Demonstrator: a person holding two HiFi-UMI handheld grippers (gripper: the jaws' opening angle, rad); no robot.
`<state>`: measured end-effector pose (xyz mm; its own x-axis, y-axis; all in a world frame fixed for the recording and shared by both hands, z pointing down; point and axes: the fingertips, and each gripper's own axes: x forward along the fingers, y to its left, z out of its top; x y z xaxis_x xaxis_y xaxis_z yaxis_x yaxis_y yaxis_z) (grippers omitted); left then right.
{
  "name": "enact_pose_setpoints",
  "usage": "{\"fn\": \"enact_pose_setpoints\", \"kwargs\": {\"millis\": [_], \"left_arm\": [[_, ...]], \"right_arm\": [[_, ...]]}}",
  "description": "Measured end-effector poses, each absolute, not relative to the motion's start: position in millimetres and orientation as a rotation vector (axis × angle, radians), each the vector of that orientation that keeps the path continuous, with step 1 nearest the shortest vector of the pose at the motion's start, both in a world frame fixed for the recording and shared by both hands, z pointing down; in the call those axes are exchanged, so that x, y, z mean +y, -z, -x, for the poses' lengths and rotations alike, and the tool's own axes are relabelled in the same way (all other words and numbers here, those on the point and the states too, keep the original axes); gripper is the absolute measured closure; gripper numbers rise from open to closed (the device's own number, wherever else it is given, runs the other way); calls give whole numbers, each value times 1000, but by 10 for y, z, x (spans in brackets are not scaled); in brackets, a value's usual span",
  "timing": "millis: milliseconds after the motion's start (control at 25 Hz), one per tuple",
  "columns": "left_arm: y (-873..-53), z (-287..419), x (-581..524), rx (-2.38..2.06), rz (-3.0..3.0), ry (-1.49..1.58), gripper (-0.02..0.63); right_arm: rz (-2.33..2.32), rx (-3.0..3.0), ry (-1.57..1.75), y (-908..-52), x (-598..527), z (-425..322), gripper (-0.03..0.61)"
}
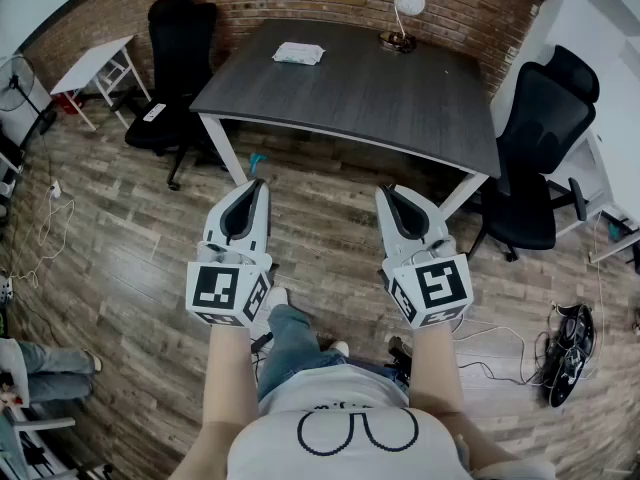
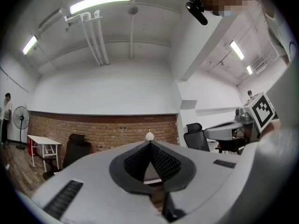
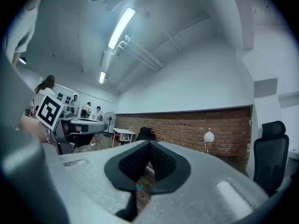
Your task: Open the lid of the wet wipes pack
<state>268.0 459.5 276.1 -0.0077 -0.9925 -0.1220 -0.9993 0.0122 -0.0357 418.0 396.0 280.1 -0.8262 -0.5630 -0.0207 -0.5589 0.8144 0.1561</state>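
While the left claw point(image 1: 254, 186) and the right claw point(image 1: 386, 192) are held level, jaws pressed together on nothing, the wet wipes pack point(image 1: 298, 54) lies well ahead of both on the dark worktop point(image 1: 380, 98). It sits toward the far edge, left of a white lamp point(image 1: 405, 8).

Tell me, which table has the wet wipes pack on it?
The large dark table: the wet wipes pack lies near its far edge, left of a lamp. The small white table by the brick wall does not.
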Motion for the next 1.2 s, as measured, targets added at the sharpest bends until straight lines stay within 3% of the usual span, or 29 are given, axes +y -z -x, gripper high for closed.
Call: {"fn": "enact_pose_setpoints", "kwargs": {"millis": [520, 1200], "left_arm": [[-2862, -2069, 4143, 2116, 2194, -119, 615], [-2867, -70, 3020, 2021, 2261, -91, 615]], "right_arm": [[-955, -2918, 234, -2893, 3595, -3646, 577], [-1065, -2876, 257, -2883, 2605, -1647, 577]]}}
